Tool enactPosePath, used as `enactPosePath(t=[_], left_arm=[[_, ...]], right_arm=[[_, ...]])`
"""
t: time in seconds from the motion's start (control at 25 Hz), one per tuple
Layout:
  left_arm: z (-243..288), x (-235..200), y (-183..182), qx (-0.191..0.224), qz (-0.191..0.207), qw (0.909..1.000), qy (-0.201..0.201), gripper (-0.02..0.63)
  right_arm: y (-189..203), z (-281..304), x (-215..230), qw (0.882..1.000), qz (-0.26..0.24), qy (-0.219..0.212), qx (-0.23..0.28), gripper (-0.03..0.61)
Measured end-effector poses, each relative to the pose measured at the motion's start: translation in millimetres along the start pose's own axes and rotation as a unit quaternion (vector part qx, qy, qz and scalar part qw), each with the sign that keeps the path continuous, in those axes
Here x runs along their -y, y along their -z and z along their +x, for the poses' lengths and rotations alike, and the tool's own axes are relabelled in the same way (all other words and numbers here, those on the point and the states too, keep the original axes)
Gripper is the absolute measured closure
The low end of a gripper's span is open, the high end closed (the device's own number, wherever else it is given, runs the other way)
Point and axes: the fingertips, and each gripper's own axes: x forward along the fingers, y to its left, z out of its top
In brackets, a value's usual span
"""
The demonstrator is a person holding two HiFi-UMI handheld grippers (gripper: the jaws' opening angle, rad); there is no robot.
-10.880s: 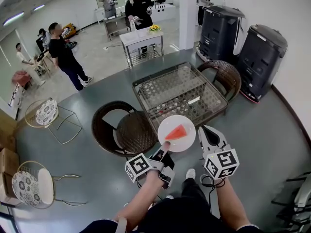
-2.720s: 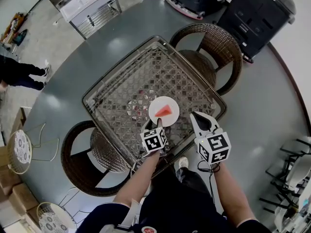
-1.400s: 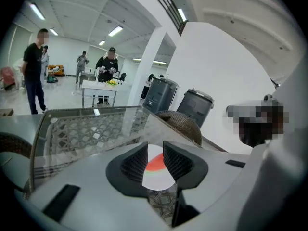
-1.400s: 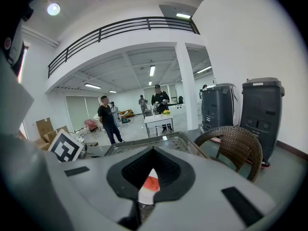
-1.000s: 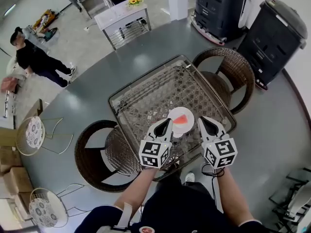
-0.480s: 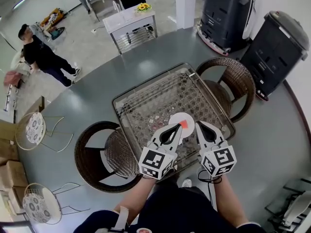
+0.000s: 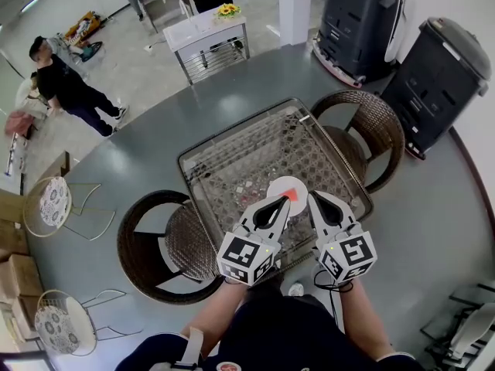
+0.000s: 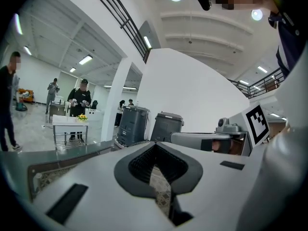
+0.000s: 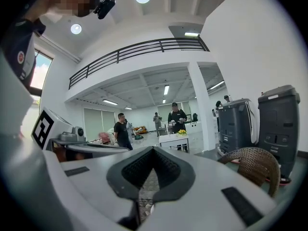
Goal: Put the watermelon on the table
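As the head view looks steeply down on a grey floor, the largest thing at its centre is a square desk with a glass top over a wicker lattice, set cornerwise to the person. One round wicker chair stands at the desk's near left side and another wicker chair at its far right. Two dark bins sit beyond against the wall. Farther off are a small white side table bearing yellow flowers and a person in black walking on the pale floor. Both grippers hang side by side above the desk's near corner and point away from the person. The left gripper has its jaws clenched together with nothing between them, as its own view shows. The right gripper likewise has its jaws pressed shut and empty. Between and just beyond their tips, a white plate lies flat on the glass near the desk's near corner. The watermelon lies on that plate. Only a small red patch of it shows past the left gripper's tip, so its long axis and the way it points cannot be told.
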Motion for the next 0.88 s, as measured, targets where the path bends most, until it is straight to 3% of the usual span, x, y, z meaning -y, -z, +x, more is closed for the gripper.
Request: enactPosePath(t=[0.88], left_arm=[[-1.9,7.9,1.8,-0.002,-0.004,1.0000,0.007,0.607]], right_arm=[[-5.3,-6.4,-2.9,1.000,-0.009,-0.001,0.005,0.575]])
